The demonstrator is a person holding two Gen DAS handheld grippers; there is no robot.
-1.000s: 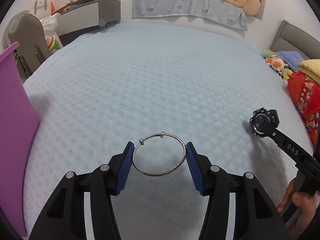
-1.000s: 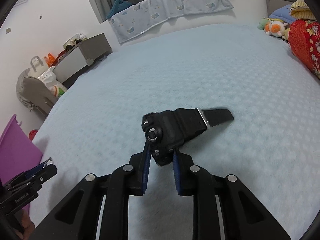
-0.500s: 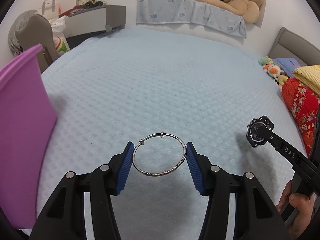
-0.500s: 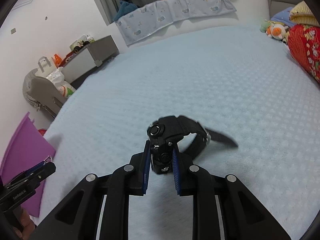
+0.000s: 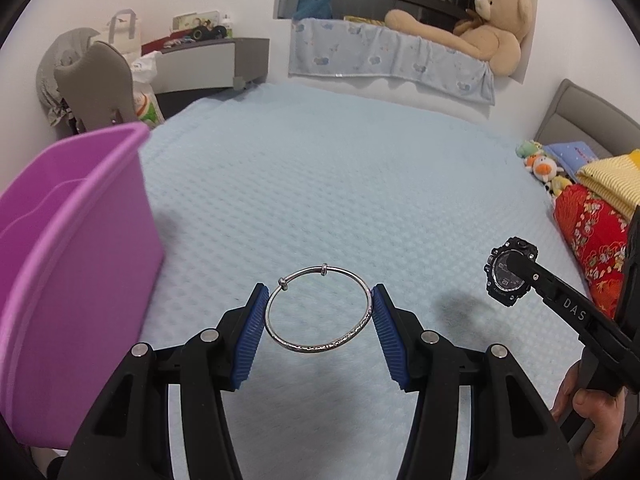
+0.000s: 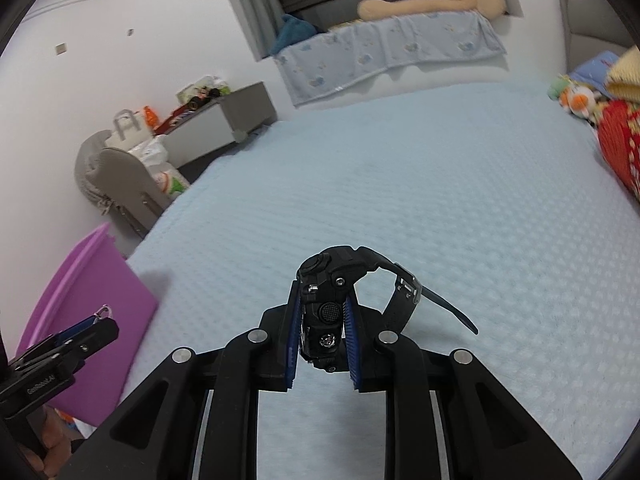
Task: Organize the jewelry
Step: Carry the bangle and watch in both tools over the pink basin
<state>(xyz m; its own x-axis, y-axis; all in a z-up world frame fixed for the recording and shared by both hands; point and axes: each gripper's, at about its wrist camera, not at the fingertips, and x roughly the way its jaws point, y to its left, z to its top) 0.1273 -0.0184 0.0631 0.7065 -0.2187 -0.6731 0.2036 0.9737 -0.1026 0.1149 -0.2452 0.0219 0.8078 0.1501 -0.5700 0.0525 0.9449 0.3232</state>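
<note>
My left gripper (image 5: 319, 310) is shut on a thin silver bangle (image 5: 319, 346), held flat between the blue pads above the light blue bedspread (image 5: 340, 184). My right gripper (image 6: 322, 320) is shut on the case of a black digital watch (image 6: 324, 312), lifted off the bed, its strap (image 6: 404, 300) hanging to the right. The watch also shows in the left wrist view (image 5: 508, 272), off to the right. A purple bin (image 5: 68, 264) stands at the bed's left edge, close to the left gripper; it also shows in the right wrist view (image 6: 88, 304).
A red patterned cushion (image 5: 592, 248), yellow blanket and small plush toys (image 5: 540, 164) lie along the bed's right side. A teddy bear (image 5: 480, 28) rests on the window ledge. A grey cabinet (image 5: 212, 64) and chair (image 5: 96, 88) stand beyond the far left corner.
Both grippers have risen with their loads. The watch has come off the bed. The purple bin has come much closer on the left.
</note>
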